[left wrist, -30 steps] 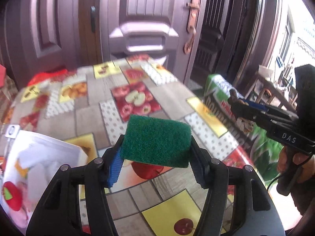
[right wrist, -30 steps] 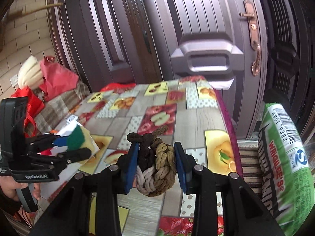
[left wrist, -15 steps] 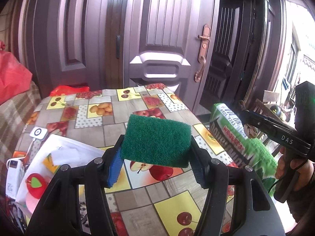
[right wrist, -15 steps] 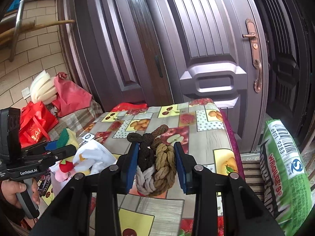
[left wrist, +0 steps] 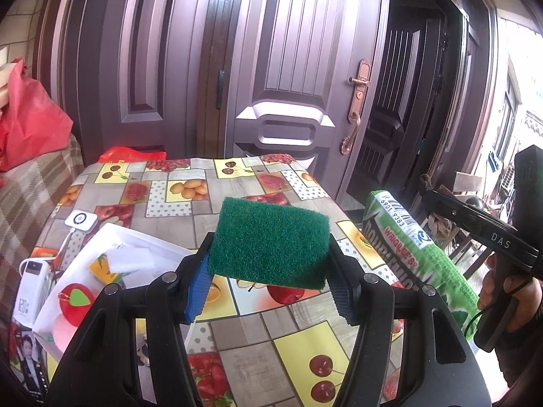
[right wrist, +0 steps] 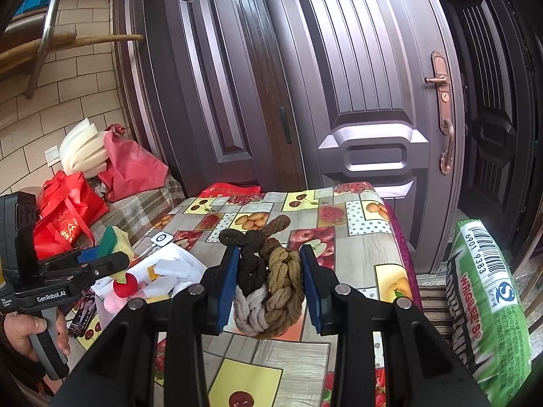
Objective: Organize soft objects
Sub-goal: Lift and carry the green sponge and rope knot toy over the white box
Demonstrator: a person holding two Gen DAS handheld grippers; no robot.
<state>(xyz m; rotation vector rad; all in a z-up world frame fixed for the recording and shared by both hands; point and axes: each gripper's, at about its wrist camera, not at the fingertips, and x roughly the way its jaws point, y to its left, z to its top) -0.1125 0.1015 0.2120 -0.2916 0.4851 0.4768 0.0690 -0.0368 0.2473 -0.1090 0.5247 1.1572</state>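
Note:
My left gripper [left wrist: 268, 264] is shut on a green scouring sponge [left wrist: 268, 240] with a yellow underside, held in the air above the table's front part. It shows from the side in the right wrist view [right wrist: 112, 240]. My right gripper [right wrist: 268, 288] is shut on a knotted rope toy [right wrist: 268, 278] in dark brown, tan and cream, held above the table's right side. A white tray [left wrist: 85, 261] at the table's front left holds a red apple toy [left wrist: 76, 302], a pink soft toy and white folded pieces.
The table has a fruit-print cloth [left wrist: 190, 210]. A white charger puck [left wrist: 80, 219] and a power bank [left wrist: 32, 288] lie at the left edge. A green Wrigley's bag [right wrist: 485, 298] stands right of the table. Doors stand behind, red bags [right wrist: 68, 210] to the left.
Both grippers have risen and drawn back from the table with their objects still held. More of the doors and the table's far edge shows.

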